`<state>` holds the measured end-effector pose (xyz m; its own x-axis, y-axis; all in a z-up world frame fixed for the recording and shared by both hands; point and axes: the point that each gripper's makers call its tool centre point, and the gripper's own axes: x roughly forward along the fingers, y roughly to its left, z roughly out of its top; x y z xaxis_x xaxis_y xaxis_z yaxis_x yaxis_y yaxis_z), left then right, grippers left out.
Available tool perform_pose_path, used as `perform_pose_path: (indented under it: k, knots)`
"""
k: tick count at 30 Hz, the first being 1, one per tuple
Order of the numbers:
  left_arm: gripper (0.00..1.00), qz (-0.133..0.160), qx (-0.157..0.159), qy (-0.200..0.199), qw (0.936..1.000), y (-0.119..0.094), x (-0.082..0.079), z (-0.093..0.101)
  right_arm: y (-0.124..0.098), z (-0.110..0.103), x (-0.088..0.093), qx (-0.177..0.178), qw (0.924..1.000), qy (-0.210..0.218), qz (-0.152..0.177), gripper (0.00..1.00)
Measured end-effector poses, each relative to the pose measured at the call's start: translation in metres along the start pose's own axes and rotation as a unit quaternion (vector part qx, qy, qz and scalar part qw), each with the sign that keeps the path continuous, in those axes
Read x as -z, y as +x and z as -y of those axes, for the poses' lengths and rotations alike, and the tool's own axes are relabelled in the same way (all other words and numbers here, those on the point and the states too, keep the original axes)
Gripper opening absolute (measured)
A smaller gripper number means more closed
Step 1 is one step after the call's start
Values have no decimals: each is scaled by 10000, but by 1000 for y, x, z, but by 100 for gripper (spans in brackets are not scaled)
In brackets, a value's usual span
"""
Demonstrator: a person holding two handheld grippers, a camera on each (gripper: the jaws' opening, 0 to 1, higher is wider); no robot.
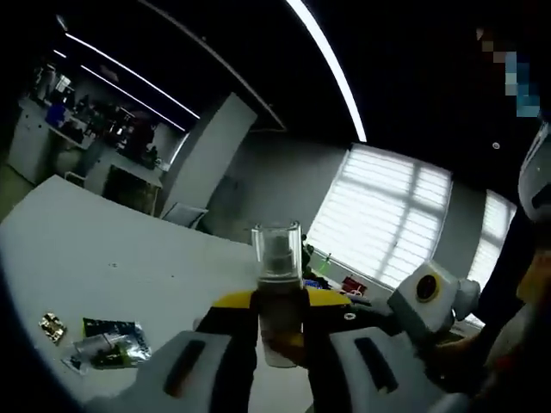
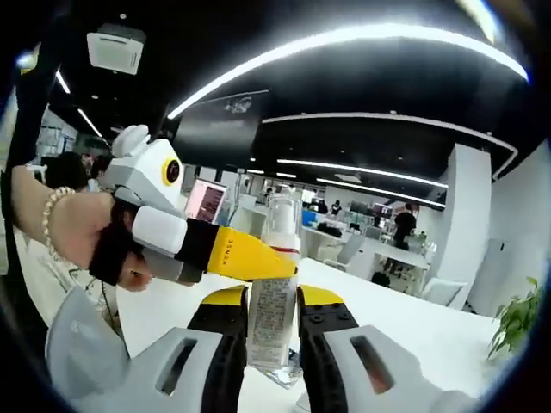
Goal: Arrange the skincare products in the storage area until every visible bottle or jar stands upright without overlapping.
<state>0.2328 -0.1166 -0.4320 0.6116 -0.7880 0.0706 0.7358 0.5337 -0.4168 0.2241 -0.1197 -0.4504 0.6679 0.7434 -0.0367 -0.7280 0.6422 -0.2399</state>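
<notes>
Grey-and-yellow fingers (image 1: 280, 331) of the left gripper are closing on a spray bottle (image 1: 277, 284), which is standing upright between them with its clear cap above the tips. In the right gripper view the same bottle (image 2: 274, 301), label facing the camera, is sitting between the right gripper (image 2: 274, 331), whose fingers are pressing its lower body. The left gripper (image 2: 258, 258) is entering from the left, a hand (image 2: 86, 232) with a bead bracelet gripping it, its yellow tips meeting the bottle just under the pump collar.

Judgement: a two-gripper hold or handover in mid-air is under way, with the bottle lifted off the white desk (image 1: 112, 258). The next move probably calls for one gripper to release, the other lowering the bottle base-first onto a bare patch of desk.

Sachets (image 1: 108, 342) are lying flat on the desk, well apart from the bottle. Label print is too small to read. The bottle's base is hidden behind the fingers, and the storage area cannot be made out.
</notes>
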Motion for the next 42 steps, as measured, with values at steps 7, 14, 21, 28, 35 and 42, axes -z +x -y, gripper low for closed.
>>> perform_pose_path:
  k: [7, 14, 21, 28, 35, 42]
  knots:
    - [13, -579, 1582, 375, 9850, -19, -3, 31, -8, -25, -16, -1277, 9886, 719, 353, 25]
    - [13, -1149, 2412, 841, 9600, -32, 2, 43, -20, -40, -22, -2202, 9695, 994, 416, 22]
    - [13, -1155, 3082, 687, 9418, -39, -3, 61, -28, -51, -30, -3002, 9398, 1574, 440, 25]
    - [13, -1190, 3193, 731, 9373, -38, -1, 63, -30, -59, -31, -3036, 9366, 1706, 373, 19]
    - [15, -984, 2544, 678, 9597, -20, -5, 44, -18, -38, -22, -2130, 9644, 1554, 208, 18]
    - [19, -639, 1334, 292, 9886, 8, 5, 13, -4, -7, 7, -858, 9875, 1307, -227, 18]
